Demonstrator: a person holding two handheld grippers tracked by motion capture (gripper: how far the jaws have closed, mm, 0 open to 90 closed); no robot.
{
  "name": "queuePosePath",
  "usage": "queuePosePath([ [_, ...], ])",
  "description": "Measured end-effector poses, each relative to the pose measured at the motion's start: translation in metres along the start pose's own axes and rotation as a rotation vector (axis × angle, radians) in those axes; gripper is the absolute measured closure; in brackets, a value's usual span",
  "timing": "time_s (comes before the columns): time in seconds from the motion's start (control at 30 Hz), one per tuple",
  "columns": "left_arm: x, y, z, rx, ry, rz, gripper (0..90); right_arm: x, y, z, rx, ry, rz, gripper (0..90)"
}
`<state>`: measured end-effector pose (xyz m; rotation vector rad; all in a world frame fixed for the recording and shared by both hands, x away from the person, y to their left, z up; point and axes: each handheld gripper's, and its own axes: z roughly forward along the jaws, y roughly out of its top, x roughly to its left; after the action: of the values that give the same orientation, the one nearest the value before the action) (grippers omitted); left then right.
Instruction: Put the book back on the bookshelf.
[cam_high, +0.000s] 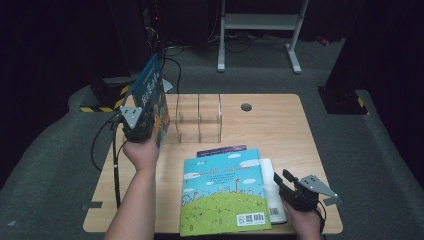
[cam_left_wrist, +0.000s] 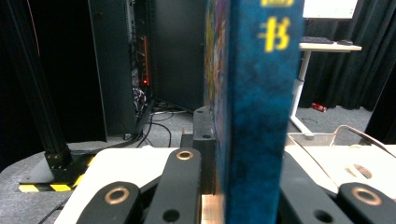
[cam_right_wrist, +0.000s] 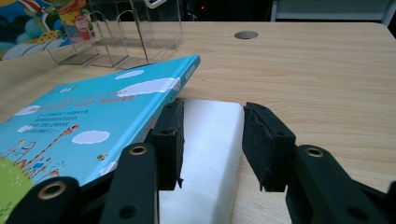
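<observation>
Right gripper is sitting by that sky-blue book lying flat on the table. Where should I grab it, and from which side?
Take the sky-blue book by its right edge, coming in level from the right. That edge rests on a white block, lifted off the table, so one jaw can probably slide underneath. The right gripper already stands open there.

1. Overhead light brightens the wooden table (cam_high: 280, 125); the surrounding room stays near black.
2. The high view is soft and low in detail.
3. In the left gripper view, the close blue book (cam_left_wrist: 257, 116) is blurred.
4. The white block (cam_right_wrist: 210, 140) appears almost overexposed.
</observation>
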<state>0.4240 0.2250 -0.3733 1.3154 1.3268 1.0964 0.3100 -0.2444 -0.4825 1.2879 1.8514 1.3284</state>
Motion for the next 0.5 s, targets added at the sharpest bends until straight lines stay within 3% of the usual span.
queuePosePath([
  [0.4, -0.005, -0.011, 0.016, -0.012, 0.028, 0.028, 83.4, 0.004, -0.001, 0.001, 0.005, 0.004, -0.006, 58.4],
  [0.5, -0.005, -0.015, 0.017, -0.018, 0.023, 0.017, 83.4, 0.004, -0.001, 0.0, 0.002, -0.002, -0.018, 58.5],
])
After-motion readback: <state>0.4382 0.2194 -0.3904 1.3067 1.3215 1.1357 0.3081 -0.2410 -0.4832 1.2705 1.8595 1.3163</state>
